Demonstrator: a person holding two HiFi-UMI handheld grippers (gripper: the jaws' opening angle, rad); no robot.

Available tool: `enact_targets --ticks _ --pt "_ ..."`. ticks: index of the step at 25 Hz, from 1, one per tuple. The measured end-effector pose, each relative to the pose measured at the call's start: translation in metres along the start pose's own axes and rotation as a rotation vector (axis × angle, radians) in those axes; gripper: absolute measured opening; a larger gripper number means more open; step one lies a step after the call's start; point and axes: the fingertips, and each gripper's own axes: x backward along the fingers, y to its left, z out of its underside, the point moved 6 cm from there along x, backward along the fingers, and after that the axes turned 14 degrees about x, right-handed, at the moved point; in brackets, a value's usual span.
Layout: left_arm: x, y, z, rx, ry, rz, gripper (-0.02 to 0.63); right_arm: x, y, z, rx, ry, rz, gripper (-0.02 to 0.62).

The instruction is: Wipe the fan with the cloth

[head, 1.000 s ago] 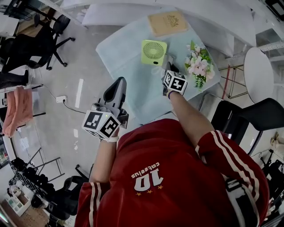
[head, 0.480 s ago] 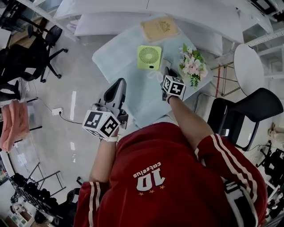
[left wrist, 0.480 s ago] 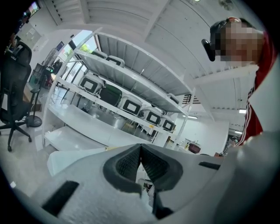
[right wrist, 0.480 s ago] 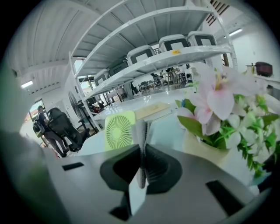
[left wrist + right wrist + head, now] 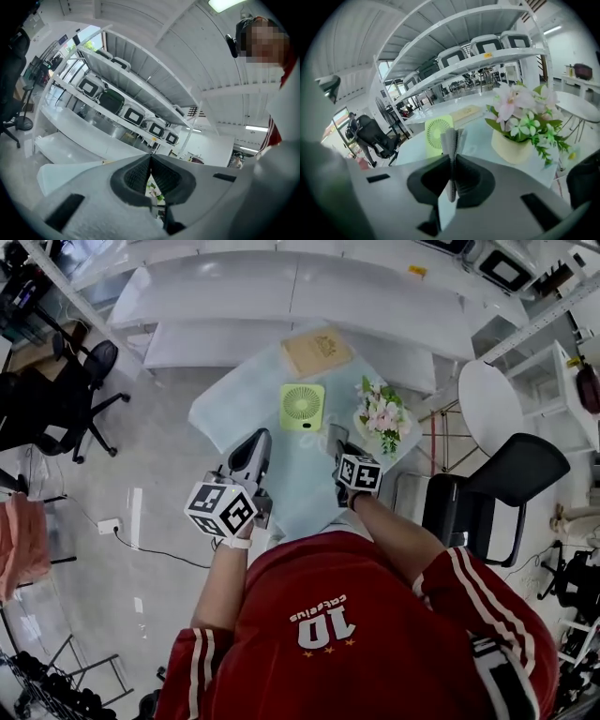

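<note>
Cloth (image 5: pixel 451 140) gripped, fan (image 5: pixel 302 407) not yet touched.
Right gripper (image 5: pixel 336 437) fingers pinch the cloth near the fan; left gripper (image 5: pixel 258 439) fingers sit together, empty.

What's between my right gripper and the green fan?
Right gripper view: only bare pale blue table cover separates the square green fan from the right gripper, shut on grey cloth.

Ahead of my right gripper (image 5: pixel 336 439): I see open table (image 5: pixel 234 399) up to the fan (image 5: pixel 302 406).
Right of fan: a flower pot (image 5: pixel 382 418) stands near, narrowing that side.
Behind fan: a book (image 5: pixel 317 351) lies close.
Left of fan: free table to pass over.
</note>
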Motion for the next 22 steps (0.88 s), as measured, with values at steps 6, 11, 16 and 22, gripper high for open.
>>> enact_targets --ticks 6,11,16,22 --pt "0.003 0.01 -0.001 0.004 0.081 0.049 0.003 0.033 0.001 0.012 -0.02 0.018 0.061 0.015" --pt "0.024 0.02 0.005 0.0 0.135 0.047 -0.002 0.07 0.006 0.011 -0.019 -0.043 0.113 0.017" --pt "0.05 0.016 0.002 -0.048 0.16 0.105 -0.002 0.114 0.024 0.004 -0.01 -0.095 0.146 0.018" --pt "0.094 0.012 -0.002 -0.098 0.167 0.151 -0.002 0.173 0.062 -0.012 0.036 -0.194 0.139 0.019"
